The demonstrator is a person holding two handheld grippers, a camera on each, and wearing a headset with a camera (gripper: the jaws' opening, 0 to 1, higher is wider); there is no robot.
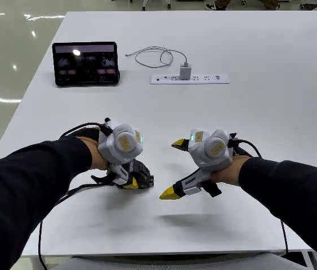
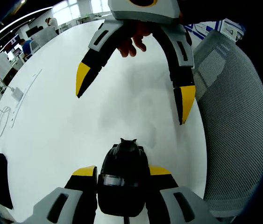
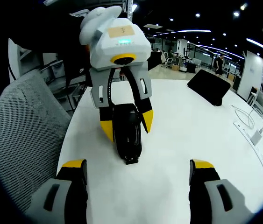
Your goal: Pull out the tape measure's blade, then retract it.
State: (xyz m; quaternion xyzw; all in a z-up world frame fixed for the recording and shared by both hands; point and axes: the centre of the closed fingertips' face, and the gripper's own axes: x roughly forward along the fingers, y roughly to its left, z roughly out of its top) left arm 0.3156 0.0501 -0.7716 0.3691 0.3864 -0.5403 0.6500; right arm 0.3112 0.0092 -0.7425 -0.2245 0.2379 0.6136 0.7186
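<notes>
Holding left gripper (image 2: 122,171) low on the table (image 1: 203,45), clenched around the tape measure (image 2: 122,186); pointing right gripper (image 1: 174,169) at it, jaws spread wide. Cannot make out the blade.

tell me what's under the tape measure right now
The tape measure, clamped by the left hand-held gripper, appears to sit straight on the white table, with nothing else visible beneath it. The contact patch itself is hidden by its black case.
</notes>
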